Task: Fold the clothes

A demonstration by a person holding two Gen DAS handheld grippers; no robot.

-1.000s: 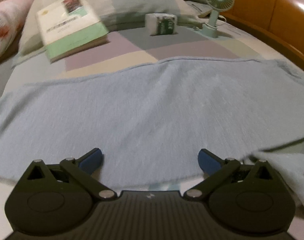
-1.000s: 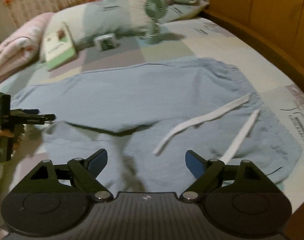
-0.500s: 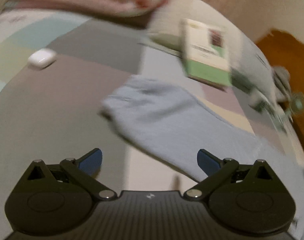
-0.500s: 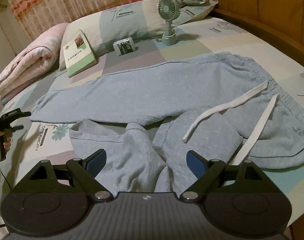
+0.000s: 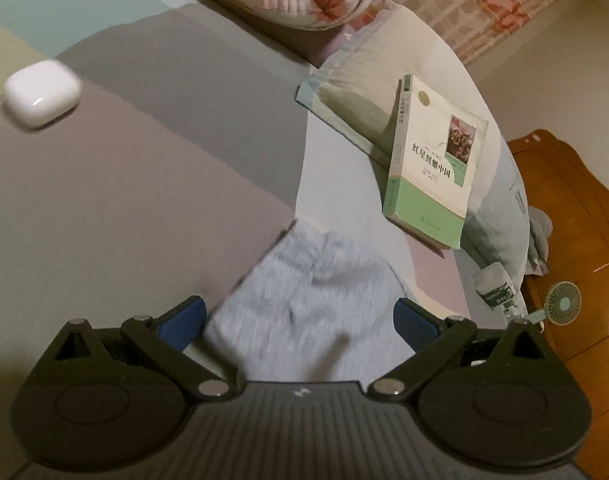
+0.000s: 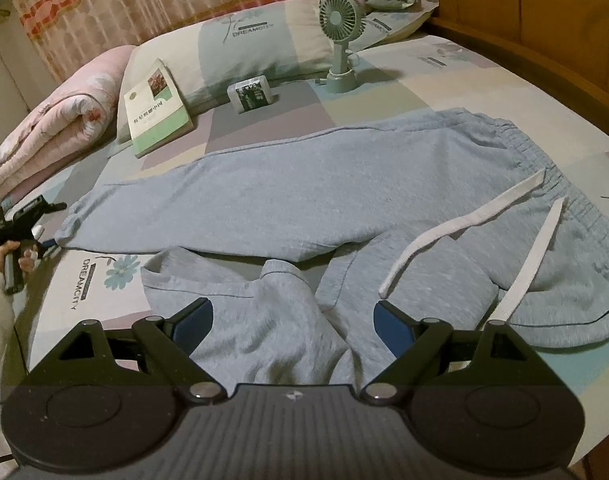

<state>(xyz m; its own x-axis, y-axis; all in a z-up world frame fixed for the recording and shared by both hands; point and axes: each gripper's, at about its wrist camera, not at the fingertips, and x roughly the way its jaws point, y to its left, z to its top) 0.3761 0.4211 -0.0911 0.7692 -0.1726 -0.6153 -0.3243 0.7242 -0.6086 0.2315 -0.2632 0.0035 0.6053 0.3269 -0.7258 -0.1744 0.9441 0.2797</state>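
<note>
Now we have swung left claw [image 5: 300,320] from mid-leg to sweatpants [image 6: 324,184] cuff [image 5: 304,264] on bed [image 6: 444,80]; jaws closing, cuff between, ungripped. Right claw [image 6: 292,320] spread, empty over crumpled near leg. Fold can start.

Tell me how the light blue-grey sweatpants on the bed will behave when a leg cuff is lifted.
The light blue-grey sweatpants will probably droop limply: the near leg already lies bunched and creased. The two white drawstrings lie loose on top, so they would likely slide or dangle. The knit looks soft and thick, probably not slippery between the pads.
</note>
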